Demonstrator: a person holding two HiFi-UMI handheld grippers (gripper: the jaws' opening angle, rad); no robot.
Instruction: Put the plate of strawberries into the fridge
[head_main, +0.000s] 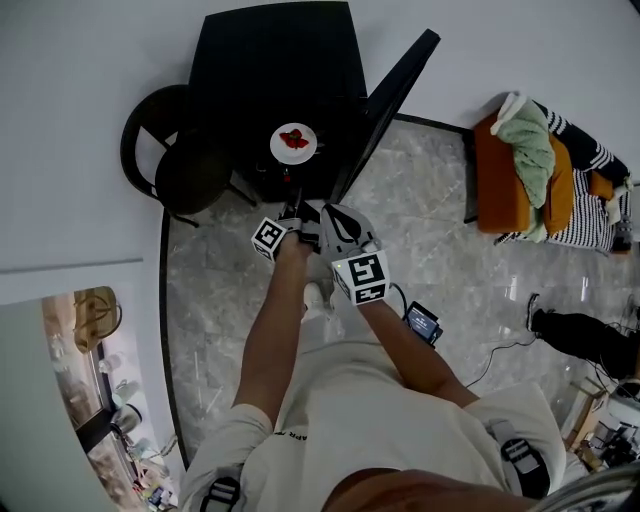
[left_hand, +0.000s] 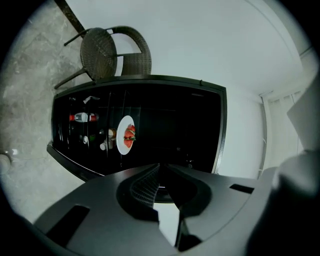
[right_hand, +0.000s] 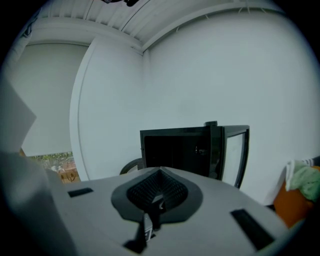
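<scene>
A white plate (head_main: 293, 143) with red strawberries (head_main: 294, 138) rests on a shelf inside the black fridge (head_main: 270, 60), whose door (head_main: 390, 100) stands open to the right. In the left gripper view the plate (left_hand: 125, 135) lies well ahead, deep in the dark fridge interior (left_hand: 165, 120). My left gripper (head_main: 293, 210) (left_hand: 160, 167) hangs in front of the fridge opening, its jaws together with nothing between them. Close beside it on the right, my right gripper (head_main: 328, 212) (right_hand: 159, 172) is shut and empty and faces the fridge (right_hand: 175, 150) and its door (right_hand: 235, 150).
A dark wicker chair (head_main: 185, 160) (left_hand: 107, 52) stands left of the fridge. Bottles and small jars (left_hand: 82, 117) fill other fridge shelves. An orange seat piled with clothes (head_main: 520, 170) is at the right. A small device with a cable (head_main: 422, 322) lies on the marble floor.
</scene>
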